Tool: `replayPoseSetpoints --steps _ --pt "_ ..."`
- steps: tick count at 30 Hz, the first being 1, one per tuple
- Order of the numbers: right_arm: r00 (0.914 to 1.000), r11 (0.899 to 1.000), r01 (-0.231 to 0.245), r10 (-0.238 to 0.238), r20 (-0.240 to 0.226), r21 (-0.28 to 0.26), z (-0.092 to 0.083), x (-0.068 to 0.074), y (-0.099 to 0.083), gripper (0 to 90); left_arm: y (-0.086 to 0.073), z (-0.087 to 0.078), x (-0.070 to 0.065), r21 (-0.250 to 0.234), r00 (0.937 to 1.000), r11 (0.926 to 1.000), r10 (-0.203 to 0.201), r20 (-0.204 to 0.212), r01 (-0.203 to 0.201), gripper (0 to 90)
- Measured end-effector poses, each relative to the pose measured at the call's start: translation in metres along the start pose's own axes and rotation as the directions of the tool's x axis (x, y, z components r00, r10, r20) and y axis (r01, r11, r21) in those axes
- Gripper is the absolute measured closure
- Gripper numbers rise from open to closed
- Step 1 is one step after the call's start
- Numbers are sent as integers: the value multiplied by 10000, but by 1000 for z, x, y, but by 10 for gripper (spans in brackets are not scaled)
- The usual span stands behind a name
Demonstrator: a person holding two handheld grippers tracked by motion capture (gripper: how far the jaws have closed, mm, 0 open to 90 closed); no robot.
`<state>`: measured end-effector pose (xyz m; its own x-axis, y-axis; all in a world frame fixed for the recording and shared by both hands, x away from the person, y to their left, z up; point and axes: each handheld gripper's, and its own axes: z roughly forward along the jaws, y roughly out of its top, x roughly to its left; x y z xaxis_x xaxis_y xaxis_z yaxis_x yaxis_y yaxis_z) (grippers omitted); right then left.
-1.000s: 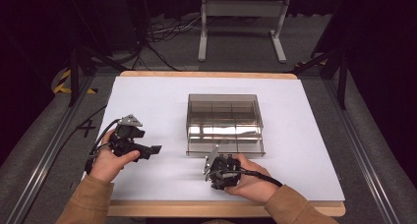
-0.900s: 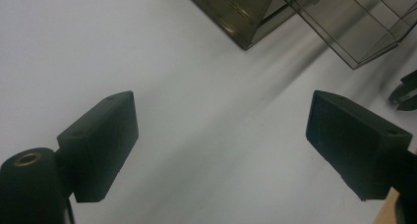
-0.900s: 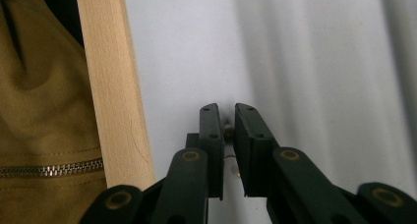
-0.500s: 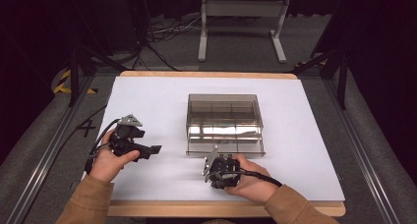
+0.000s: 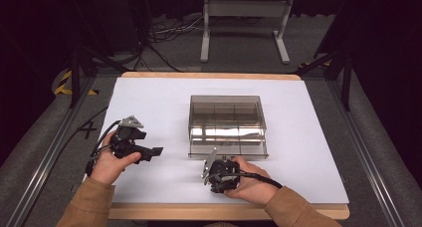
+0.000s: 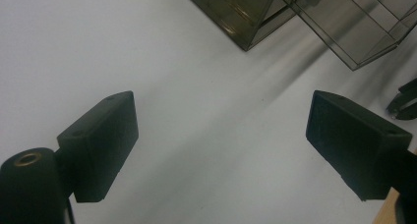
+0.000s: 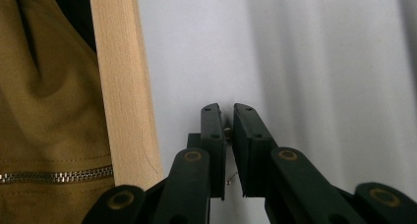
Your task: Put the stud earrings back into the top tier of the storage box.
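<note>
Right tool [image 7: 229, 117] jaws just reopened slightly, tiny metal piece [image 7: 227, 131] between; left tool [image 6: 221, 135] wide open.

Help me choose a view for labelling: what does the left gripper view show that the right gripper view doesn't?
Left gripper view: the smoky clear box, beyond the left gripper and its wide-open jaws. Right gripper view: the table's wooden edge, a tan zipped garment, and the right gripper, jaws just opened to a narrow gap with a tiny brass-coloured bit in it; whether it's gripped is unclear. Both: the white tabletop.
</note>
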<state>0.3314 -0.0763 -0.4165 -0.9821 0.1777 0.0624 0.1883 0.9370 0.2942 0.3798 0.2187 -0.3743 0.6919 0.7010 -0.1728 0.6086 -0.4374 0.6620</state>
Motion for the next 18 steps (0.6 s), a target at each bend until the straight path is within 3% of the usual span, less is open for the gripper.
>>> replayPoseSetpoints --steps 5,16,18 --pt "9996 9994 228 -232 156 242 0 2 3 861 0 1 -1 38 10000 10000 68 8 -68 129" --pt "9992 9994 285 -290 289 183 -1 4 2 864 0 0 0 21 10000 10000 27 -34 -26 129" --pt "9990 9997 252 -252 359 8 -4 4 2 900 0 0 0 4 10000 10000 0 -13 0 129"
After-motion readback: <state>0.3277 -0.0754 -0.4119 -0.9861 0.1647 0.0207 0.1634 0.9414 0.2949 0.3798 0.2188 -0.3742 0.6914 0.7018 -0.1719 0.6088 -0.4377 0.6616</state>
